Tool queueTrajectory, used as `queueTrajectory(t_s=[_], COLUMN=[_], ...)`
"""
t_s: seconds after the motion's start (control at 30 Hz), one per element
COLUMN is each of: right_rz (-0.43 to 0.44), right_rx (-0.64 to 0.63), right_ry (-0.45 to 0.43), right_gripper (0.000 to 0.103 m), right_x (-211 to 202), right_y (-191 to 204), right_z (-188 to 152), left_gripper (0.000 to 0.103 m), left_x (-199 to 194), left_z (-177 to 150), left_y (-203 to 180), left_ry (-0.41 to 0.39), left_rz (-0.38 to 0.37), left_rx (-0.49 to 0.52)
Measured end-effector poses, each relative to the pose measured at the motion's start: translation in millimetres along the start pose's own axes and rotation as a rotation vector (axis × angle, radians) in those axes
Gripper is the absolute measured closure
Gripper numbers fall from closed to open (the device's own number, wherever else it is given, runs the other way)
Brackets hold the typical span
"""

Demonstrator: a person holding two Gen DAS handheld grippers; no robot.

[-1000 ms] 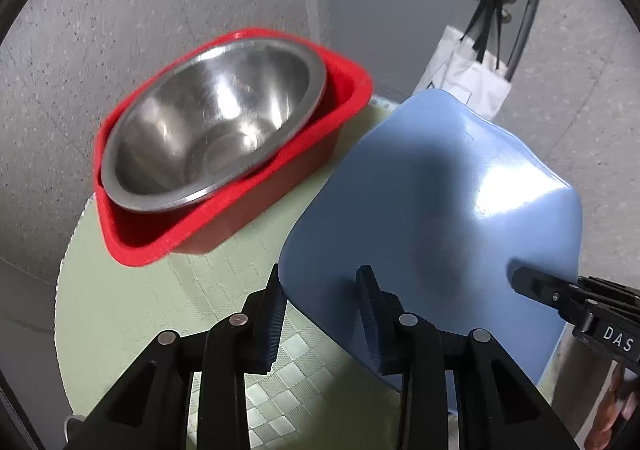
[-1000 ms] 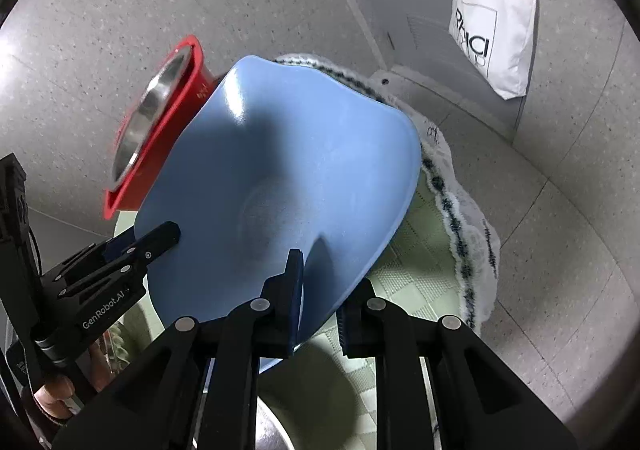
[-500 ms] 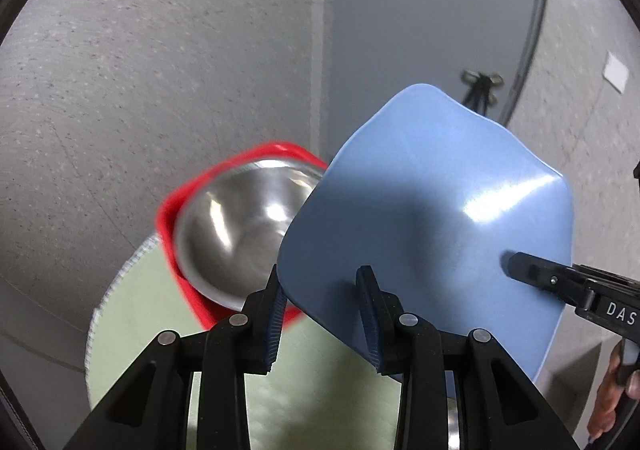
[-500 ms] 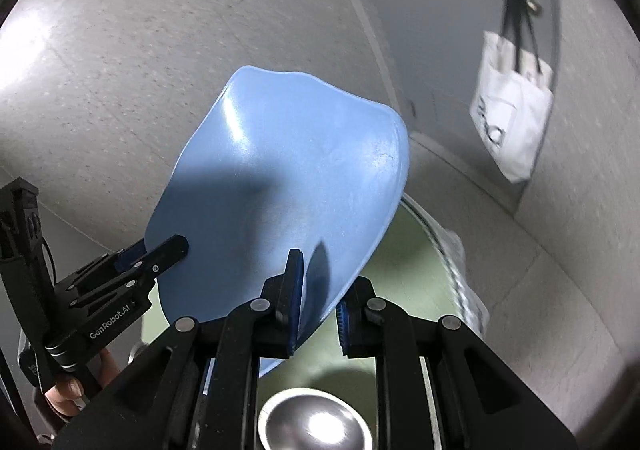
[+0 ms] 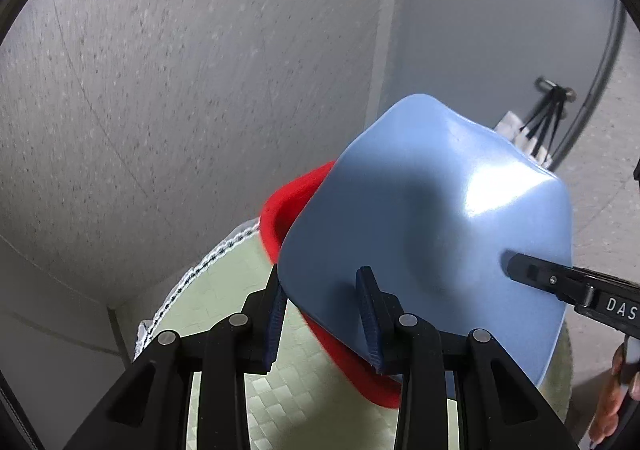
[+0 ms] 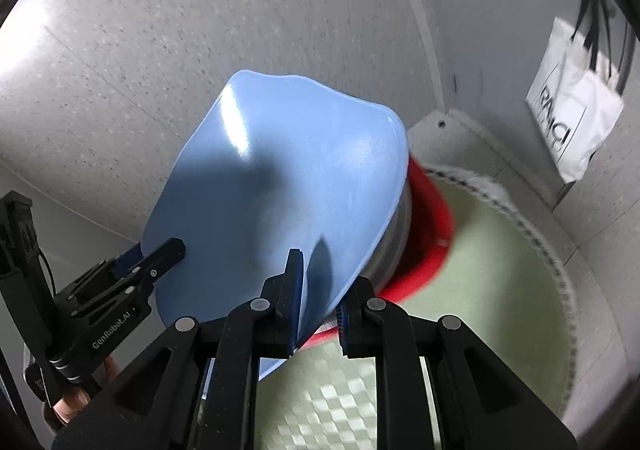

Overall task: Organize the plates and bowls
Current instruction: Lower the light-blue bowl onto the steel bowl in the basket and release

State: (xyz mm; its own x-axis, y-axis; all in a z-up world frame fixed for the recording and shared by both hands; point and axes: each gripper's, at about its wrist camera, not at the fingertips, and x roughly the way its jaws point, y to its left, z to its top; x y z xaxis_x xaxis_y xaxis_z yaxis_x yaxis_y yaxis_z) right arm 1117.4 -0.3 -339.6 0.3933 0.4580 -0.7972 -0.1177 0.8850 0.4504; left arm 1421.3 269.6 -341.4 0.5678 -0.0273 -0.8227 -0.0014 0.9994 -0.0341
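Note:
A wavy light-blue plate (image 5: 432, 218) is held in the air by both grippers, one on each side of its rim. My left gripper (image 5: 322, 314) is shut on its near edge; my right gripper (image 6: 318, 302) is shut on the opposite edge (image 6: 280, 178). The plate hovers tilted over a red bowl (image 5: 288, 206), which also shows in the right wrist view (image 6: 432, 226). A sliver of a steel bowl (image 6: 396, 242) shows inside the red one; the plate hides most of it.
A round table with a pale green checked cloth (image 6: 488, 290) and white lace trim (image 5: 200, 270) stands against grey speckled walls. A white tote bag (image 6: 572, 106) hangs on a hook at the right.
Both grippers have carried the blue plate over the red bowl, which it now mostly covers. The steel bowl, plain to see a second ago, is nearly hidden.

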Motion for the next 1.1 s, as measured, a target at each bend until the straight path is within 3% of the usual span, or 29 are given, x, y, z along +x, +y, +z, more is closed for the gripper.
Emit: queueTrajectory(t_s=[0.27, 0.47, 0.57, 0.67, 0.77, 0.9, 1.1], right_rz=[-0.04, -0.06, -0.066, -0.05, -0.028, -0.026, 0.002], right_rx=[0.018, 0.034, 0.028, 0.025, 0.016, 0.002, 0.011], right_ry=[0.069, 0.085, 0.082, 0.089, 0.089, 0.071, 0.063], right_gripper=[0.088, 0.088, 0.085, 0.075, 0.057, 0.033, 0.029], right_x=[46.4, 57.9, 61.0, 59.5, 52.2, 39.8, 22.0], right_y=[-9.2, -19.9, -19.3, -17.6, -13.4, -7.6, -8.2], right_z=[10.6, 14.8, 16.5, 17.8, 16.8, 14.8, 8.1], left_gripper=[0.072, 0.072, 0.066, 0.042, 0.033, 0.032, 0.031], left_x=[45.5, 76.5, 83.8, 83.4, 74.6, 61.2, 26.5], left_z=[16.7, 42.4, 42.8, 39.3, 37.4, 26.3, 1.4], left_y=[-0.7, -1.3, -6.9, -12.9, -15.3, -16.3, -18.7], left_ry=[0.076, 0.078, 0.077, 0.085, 0.061, 0.057, 0.029], left_rz=[-0.007, 0.007, 0.025, 0.038, 0.059, 0.072, 0.095], left_rx=[-0.009, 0.014, 0.022, 0.004, -0.009, -0.028, -0.053])
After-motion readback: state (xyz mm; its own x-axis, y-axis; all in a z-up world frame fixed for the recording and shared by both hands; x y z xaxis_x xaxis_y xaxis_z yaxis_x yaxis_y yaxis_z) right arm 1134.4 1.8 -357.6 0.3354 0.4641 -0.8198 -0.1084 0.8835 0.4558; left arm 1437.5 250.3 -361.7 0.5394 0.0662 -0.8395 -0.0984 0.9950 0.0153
